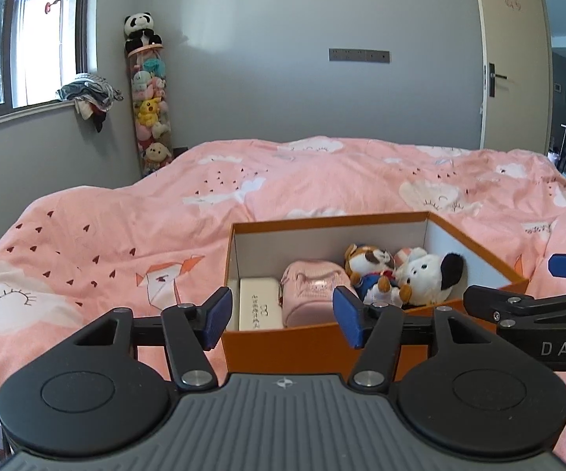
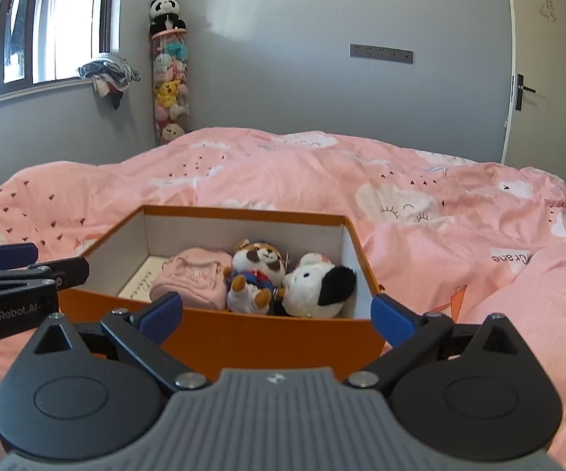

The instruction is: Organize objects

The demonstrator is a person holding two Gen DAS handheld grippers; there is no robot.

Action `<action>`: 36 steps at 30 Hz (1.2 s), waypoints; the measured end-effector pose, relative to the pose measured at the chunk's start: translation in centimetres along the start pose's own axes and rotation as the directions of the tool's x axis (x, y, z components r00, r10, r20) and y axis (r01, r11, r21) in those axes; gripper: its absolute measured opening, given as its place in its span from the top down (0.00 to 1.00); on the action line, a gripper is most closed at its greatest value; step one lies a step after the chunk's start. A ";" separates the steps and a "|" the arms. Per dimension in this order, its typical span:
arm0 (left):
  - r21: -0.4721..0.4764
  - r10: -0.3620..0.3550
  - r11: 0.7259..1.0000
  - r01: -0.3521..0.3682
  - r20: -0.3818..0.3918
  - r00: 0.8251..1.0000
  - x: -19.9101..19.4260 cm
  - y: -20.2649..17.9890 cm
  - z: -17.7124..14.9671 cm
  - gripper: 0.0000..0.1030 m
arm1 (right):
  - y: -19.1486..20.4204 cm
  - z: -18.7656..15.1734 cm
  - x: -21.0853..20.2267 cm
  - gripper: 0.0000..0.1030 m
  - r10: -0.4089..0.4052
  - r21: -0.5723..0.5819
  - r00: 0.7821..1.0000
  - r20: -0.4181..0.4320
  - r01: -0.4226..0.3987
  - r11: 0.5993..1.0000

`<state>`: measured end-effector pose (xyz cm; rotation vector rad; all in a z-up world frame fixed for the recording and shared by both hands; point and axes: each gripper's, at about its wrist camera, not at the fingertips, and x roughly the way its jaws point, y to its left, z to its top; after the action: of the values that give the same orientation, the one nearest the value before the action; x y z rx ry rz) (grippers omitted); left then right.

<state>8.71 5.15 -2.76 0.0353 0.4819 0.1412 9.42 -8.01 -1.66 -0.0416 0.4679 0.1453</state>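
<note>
Already packed with a white case, pink pouch and two plush toys, the orange box (image 2: 220,329) lies just ahead of both released, empty grippers, left gripper (image 1: 281,320) and right gripper (image 2: 279,316), its long axis crossing them.

**A bedroom round the bed**

A pink duvet (image 1: 133,235) printed with clouds and small hearts covers the bed. In the far left corner stands a tall clear tube of plush toys (image 1: 151,117), a panda (image 1: 141,31) perched on top. Crumpled clothes (image 1: 90,96) lie on the windowsill at left. A grey socket strip (image 1: 359,55) sits on the far wall; a cream door (image 1: 512,59) stands at right.
</note>
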 end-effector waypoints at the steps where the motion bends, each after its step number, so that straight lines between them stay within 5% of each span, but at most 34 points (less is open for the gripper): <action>1: 0.000 -0.002 1.000 0.002 -0.006 1.000 0.1 0.0 -0.1 0.35 | 0.0 -0.1 0.1 0.01 -0.001 -0.006 1.000 -0.001 0.001 1.000; 36: -0.012 -0.013 1.000 0.012 -0.076 0.997 0.7 0.2 -0.7 0.34 | -0.1 -0.6 0.2 0.01 -0.002 -0.006 1.000 -0.005 0.002 1.000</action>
<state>8.95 5.41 -3.69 0.0153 0.5572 0.1336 9.34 -8.14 -2.29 -0.0486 0.4721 0.1449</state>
